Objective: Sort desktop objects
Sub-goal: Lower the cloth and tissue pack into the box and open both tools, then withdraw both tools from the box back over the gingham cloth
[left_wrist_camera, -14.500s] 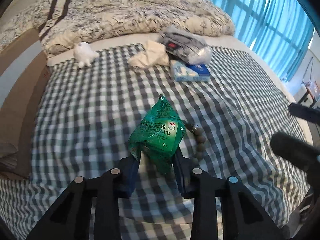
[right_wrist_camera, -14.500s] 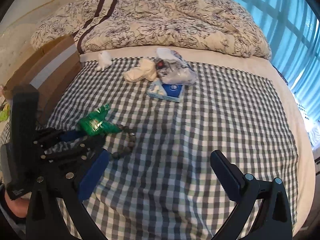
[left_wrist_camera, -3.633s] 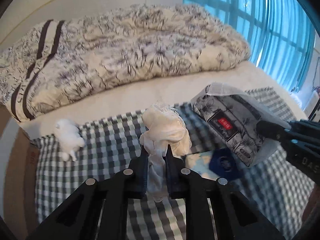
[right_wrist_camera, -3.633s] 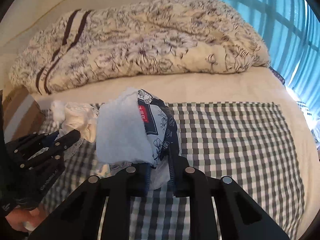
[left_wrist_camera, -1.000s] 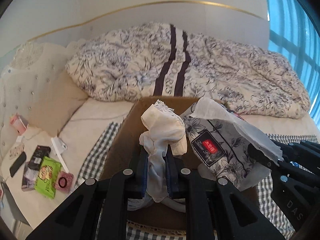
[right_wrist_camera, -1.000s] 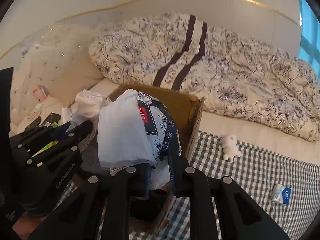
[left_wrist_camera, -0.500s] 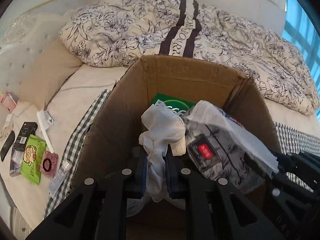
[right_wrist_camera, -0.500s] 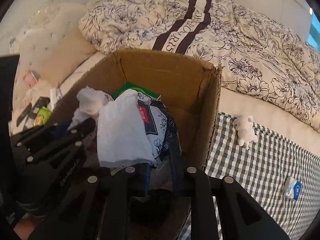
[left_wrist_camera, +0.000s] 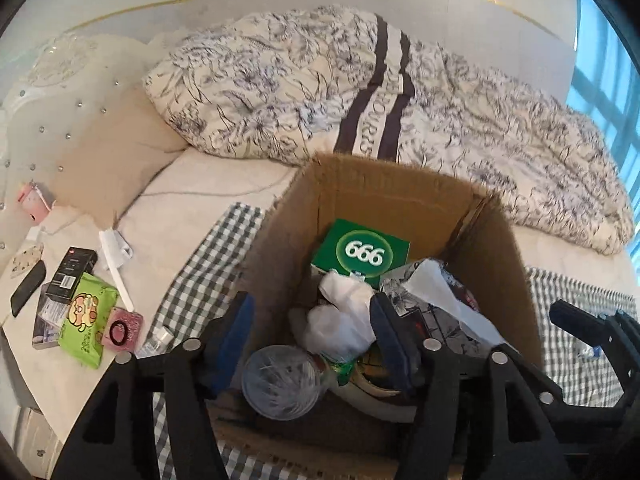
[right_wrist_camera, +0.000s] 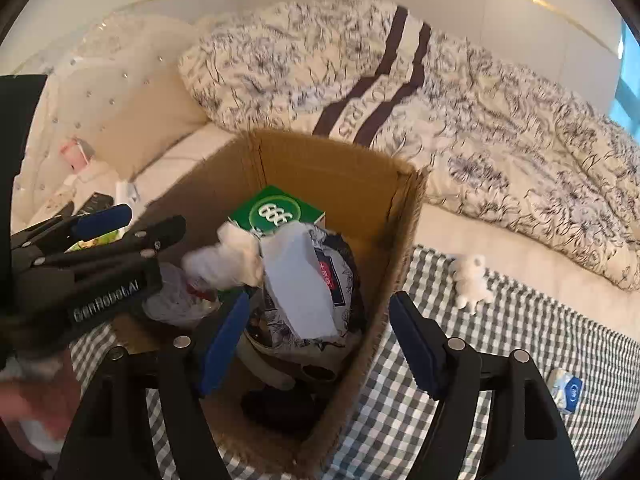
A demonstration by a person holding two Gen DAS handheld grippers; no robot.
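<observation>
Left gripper (left_wrist_camera: pixel 312 340): jaws spread wide, empty, poised over the open cardboard box (left_wrist_camera: pixel 400 196). Directly between and just ahead of its fingers lies the cream cloth bundle (left_wrist_camera: pixel 344 312), loose in the box. Below the left finger, a clear round lid or cup (left_wrist_camera: pixel 280 386). Further ahead, a green packet marked 999 (left_wrist_camera: pixel 360 252) against the far wall of the box.

Right gripper (right_wrist_camera: pixel 320 344): jaws also wide apart, holding nothing. The patterned tissue pack (right_wrist_camera: pixel 308 292) sits just ahead of its left finger, inside the box, leaning on the cloth bundle. Its right finger hangs outside the box wall, over the checked blanket (right_wrist_camera: pixel 520 340).

Still out on the blanket, to the right of the right gripper: a small white plush toy (right_wrist_camera: pixel 470 280) and, nearer the edge, a blue-and-white tissue packet (right_wrist_camera: pixel 566 394). Both well apart from the box.

Risks, as judged:
- Right gripper straddles the box wall; pulling back carelessly could catch the rim and tip or drag the box.
- The two grippers sit close together over the box; lifting out at once could knock them together.
- The tissue pack rides high on the pile and may slide.
</observation>
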